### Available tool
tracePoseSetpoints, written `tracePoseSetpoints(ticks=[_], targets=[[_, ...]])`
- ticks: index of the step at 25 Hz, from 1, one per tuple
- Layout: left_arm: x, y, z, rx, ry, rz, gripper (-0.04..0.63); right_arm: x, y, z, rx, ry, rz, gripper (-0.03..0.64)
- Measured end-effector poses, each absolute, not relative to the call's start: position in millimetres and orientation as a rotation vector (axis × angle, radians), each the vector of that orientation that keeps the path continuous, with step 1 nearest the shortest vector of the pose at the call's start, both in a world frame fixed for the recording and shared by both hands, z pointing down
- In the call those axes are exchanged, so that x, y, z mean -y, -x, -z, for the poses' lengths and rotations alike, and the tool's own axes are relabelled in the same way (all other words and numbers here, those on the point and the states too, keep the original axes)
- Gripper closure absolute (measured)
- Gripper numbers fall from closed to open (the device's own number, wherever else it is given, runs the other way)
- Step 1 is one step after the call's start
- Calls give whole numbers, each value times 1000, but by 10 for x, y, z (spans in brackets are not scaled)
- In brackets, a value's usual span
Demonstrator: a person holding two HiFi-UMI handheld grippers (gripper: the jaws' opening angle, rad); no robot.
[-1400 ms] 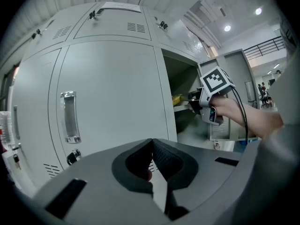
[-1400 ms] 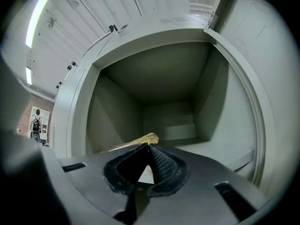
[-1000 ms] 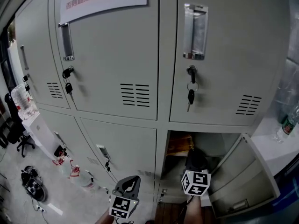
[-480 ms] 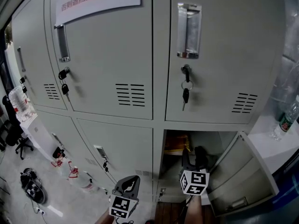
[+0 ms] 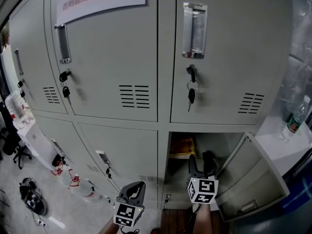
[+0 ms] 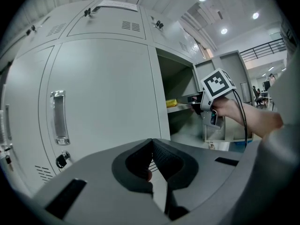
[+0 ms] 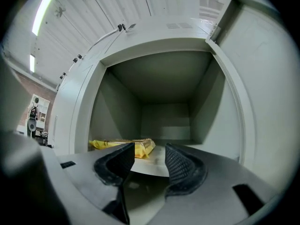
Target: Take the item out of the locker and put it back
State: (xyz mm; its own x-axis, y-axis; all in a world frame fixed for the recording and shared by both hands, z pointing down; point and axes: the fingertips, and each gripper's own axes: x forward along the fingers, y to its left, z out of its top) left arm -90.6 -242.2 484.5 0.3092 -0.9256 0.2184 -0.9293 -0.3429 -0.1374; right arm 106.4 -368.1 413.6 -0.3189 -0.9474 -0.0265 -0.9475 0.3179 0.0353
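Note:
The lower right locker (image 5: 204,143) stands open, its door (image 5: 253,179) swung out to the right. A flat yellow packet (image 5: 183,146) lies on the locker's shelf (image 7: 150,158), at its left side. My right gripper (image 5: 201,161) is at the locker mouth with its jaws opening; nothing is between them. In the right gripper view the packet (image 7: 126,146) lies just beyond the left jaw, apart from it. My left gripper (image 5: 132,193) hangs low in front of the closed lower locker, shut and empty. The left gripper view shows its pads touching (image 6: 152,156) and the right gripper (image 6: 194,98) at the shelf.
Closed grey lockers fill the wall, with keys (image 5: 191,95) hanging in the door above the open one. A water bottle (image 5: 292,121) stands on a white ledge at the right. Bottles and a chair base sit on the floor at the far left (image 5: 29,194).
The right gripper's jaws have spread apart at the locker mouth, and the yellow packet now lies free on the shelf. The left gripper has stayed where it was.

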Motion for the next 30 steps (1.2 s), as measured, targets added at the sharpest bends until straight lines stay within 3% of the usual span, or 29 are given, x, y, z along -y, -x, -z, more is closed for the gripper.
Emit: tracePoseSetpoints(ticks=[11,30], targets=[[2401,764,-4760,1688,-2618,-350,574,3169,-1154,-4109,-2529,1911,-114,433],[1976,795,-4514,1379,-2855,-283,573,1819,-959,-4177,-2303,2203,-100,566]])
